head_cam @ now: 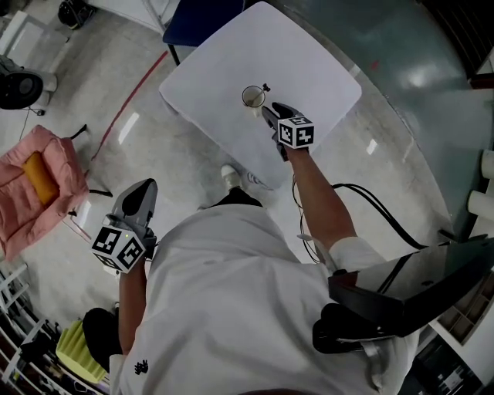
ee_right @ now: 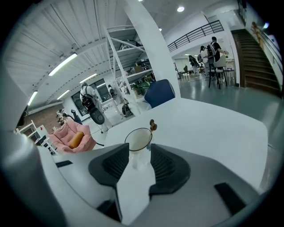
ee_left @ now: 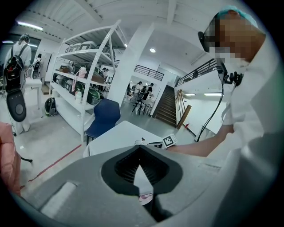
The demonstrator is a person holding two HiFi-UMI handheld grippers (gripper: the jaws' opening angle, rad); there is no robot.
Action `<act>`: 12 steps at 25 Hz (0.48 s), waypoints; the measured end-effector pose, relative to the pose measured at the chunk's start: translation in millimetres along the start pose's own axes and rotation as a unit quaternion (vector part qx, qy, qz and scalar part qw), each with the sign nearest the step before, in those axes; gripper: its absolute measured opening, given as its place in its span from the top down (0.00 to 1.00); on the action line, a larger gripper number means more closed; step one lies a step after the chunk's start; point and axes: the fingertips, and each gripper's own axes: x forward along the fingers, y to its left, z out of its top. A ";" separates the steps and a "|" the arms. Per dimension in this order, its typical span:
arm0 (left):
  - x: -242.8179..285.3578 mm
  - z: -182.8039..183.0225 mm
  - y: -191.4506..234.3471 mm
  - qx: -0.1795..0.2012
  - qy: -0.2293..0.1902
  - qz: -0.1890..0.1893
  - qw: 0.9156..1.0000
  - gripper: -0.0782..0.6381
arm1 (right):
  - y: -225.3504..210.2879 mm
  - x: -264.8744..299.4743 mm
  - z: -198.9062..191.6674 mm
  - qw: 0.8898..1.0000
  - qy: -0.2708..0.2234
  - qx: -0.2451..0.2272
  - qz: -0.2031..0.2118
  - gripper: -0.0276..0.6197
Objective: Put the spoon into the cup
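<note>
A clear cup (head_cam: 252,96) stands on the white table (head_cam: 324,62), with the spoon (head_cam: 265,88) upright inside it, its dark handle end poking over the rim. In the right gripper view the cup (ee_right: 139,140) and spoon end (ee_right: 152,125) sit just past the jaw tips. My right gripper (head_cam: 267,109) (ee_right: 140,154) is open, and its pads do not press on the cup. My left gripper (head_cam: 143,187) (ee_left: 141,156) hangs over the floor, left of the table and well away from it. It is shut and holds nothing.
A blue chair (head_cam: 202,21) stands at the table's far side. A pink armchair with an orange cushion (head_cam: 35,179) is on the floor at the left. Black cables (head_cam: 374,202) run over the floor at the right. White shelving (ee_left: 86,75) stands beyond the table.
</note>
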 end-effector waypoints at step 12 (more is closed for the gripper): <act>-44.8 -32.6 -12.8 -0.007 -0.010 -0.023 1.000 0.88 | 57.4 -69.0 -39.1 0.999 0.019 -0.027 -0.016 0.95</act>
